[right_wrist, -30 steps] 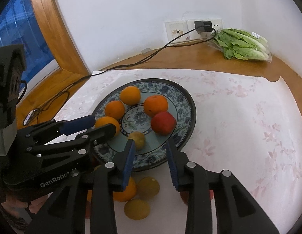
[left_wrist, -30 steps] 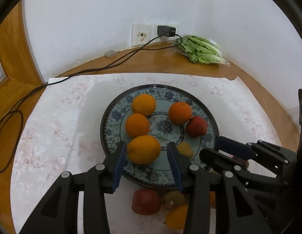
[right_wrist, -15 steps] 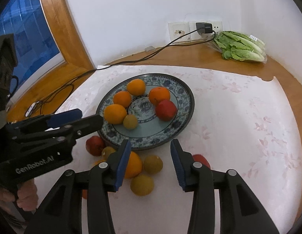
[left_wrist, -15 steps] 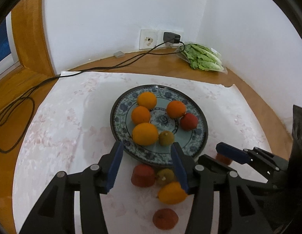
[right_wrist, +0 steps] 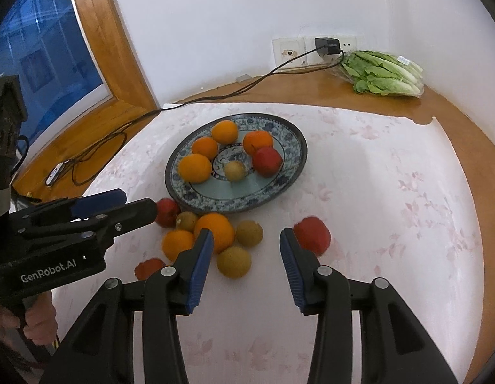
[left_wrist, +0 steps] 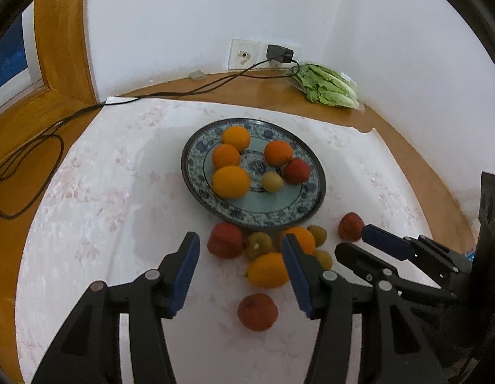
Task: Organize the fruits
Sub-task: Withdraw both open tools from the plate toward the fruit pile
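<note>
A blue-patterned plate (left_wrist: 266, 220) (right_wrist: 234, 208) sits on a white floral cloth and carries several oranges, a red apple (left_wrist: 297, 171) and a small yellow-brown fruit (left_wrist: 272, 181). Loose fruit lies in front of it: red apples (left_wrist: 225, 240) (right_wrist: 313, 235), oranges (left_wrist: 266, 270) (right_wrist: 215, 230) and brownish fruits (right_wrist: 233, 261). My left gripper (left_wrist: 239, 240) (right_wrist: 137, 203) hovers over this cluster. Its jaws are opening and its pads touch no fruit. My right gripper (right_wrist: 246, 235) (left_wrist: 353, 239) stands open just above the loose fruit, also holding nothing.
A bag of lettuce (left_wrist: 327, 86) (right_wrist: 385, 73) lies at the back right by the wall. A charger (left_wrist: 279, 53) is plugged in there, and its black cable runs left across the wooden ledge. A wooden window frame (right_wrist: 97, 32) stands at left. A hand (right_wrist: 36, 323) holds the left gripper.
Both grippers have pulled back from the plate toward the near side, and their jaws stand wider. The orange and small fruit stay on the plate; the loose fruit has come into view.
</note>
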Demonstrator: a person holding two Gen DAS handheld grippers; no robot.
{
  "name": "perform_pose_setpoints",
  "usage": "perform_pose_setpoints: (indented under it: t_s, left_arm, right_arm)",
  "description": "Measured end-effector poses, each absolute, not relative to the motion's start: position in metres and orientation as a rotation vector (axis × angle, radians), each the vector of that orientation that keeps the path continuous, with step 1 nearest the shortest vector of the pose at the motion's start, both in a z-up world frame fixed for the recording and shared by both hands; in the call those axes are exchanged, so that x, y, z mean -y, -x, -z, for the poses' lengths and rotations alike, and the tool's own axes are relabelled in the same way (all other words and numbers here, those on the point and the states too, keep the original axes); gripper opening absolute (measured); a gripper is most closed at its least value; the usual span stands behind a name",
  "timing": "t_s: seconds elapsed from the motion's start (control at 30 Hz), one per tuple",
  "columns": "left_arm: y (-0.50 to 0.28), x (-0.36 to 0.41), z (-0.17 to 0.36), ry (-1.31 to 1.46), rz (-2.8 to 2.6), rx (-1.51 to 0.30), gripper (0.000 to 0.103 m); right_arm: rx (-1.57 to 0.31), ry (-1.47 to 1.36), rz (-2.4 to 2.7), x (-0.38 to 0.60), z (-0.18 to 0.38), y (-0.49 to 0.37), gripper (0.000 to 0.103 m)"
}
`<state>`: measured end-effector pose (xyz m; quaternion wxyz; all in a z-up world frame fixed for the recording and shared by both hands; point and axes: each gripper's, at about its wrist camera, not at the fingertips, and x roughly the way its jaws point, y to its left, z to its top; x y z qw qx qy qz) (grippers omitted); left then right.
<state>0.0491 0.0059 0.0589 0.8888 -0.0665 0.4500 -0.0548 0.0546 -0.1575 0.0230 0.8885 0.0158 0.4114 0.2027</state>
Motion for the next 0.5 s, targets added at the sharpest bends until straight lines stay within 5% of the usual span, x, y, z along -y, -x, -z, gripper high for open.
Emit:
perform_pose_setpoints:
  t_s: [0.5]
  left_arm:
    - [-0.031,-0.003,-0.047,0.155,0.105,-0.974,0.056]
  right_arm:
    - [-0.872,-0.063,-0.385,0.180,-0.014,-0.035,0.045]
